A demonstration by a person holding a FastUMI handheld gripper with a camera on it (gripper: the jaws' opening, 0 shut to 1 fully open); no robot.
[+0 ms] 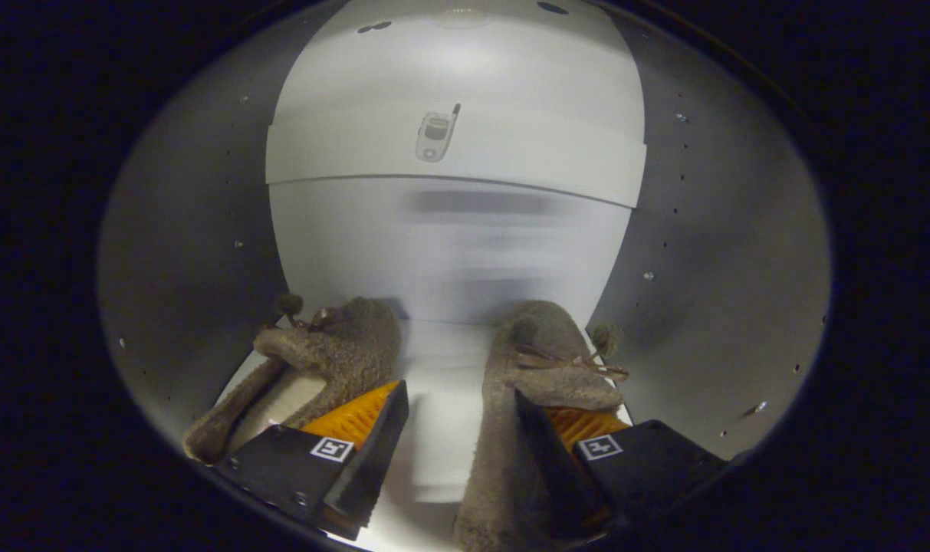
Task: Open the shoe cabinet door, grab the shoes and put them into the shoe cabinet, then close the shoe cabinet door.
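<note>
The gripper [461, 445] reaches into the white shoe cabinet [457, 245], its fingers spread apart with a bare strip of white shelf [441, 429] between them. Two fuzzy brown-grey slippers with little pompom ties lie on that shelf. The left slipper [334, 353] rests tilted on its side just ahead of the left finger, sole edge showing. The right slipper [522, 368] lies lengthwise along the inner face of the right finger, probably touching it, though blur makes that hard to judge. Grey side walls [710, 268] dotted with small holes flank the pale back panel.
</note>
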